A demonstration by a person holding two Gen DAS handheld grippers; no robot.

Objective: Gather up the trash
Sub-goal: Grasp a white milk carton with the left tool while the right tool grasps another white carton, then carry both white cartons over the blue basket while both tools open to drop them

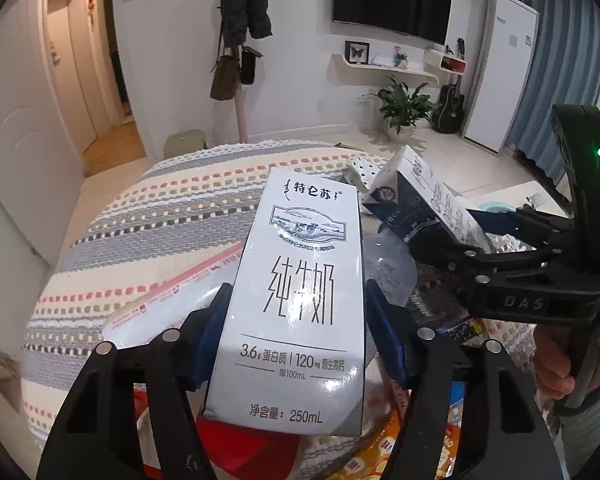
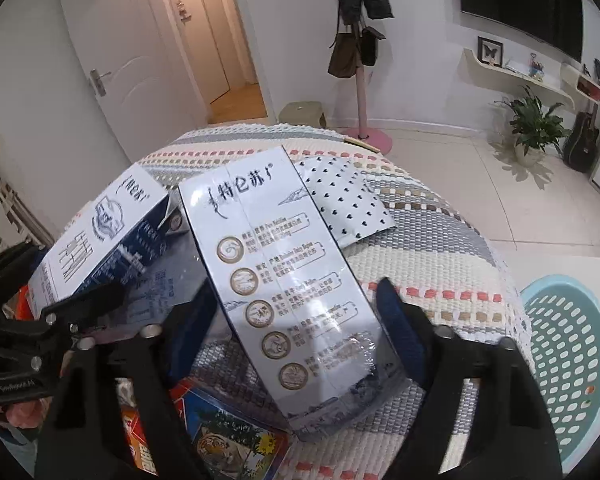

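**Two tools, each around a milk carton**

We see the left tool [image 1: 296, 344] about half open, its blue pads [image 1: 214, 336] set against both sides of a white milk carton [image 1: 300, 292]. The carton stands upright between the pads, printed face toward the camera, above a pile of snack wrappers [image 1: 384, 452] at the near edge of the table [image 1: 160, 216], which is covered in a striped woven cloth.

In the right wrist view, the right tool [image 2: 296, 332] stands fairly wide around a second milk carton [image 2: 284, 280]. This carton lies tilted, its back panel with round medals facing up. The left pad [image 2: 192, 328] sits at the carton's edge, while a narrow gap shows beside the right pad [image 2: 400, 328], so we cannot tell whether the grip is firm.

A light blue perforated basket [image 2: 568, 360] stands just right of the table. A dotted white packet [image 2: 348, 204] lies further back on the cloth.
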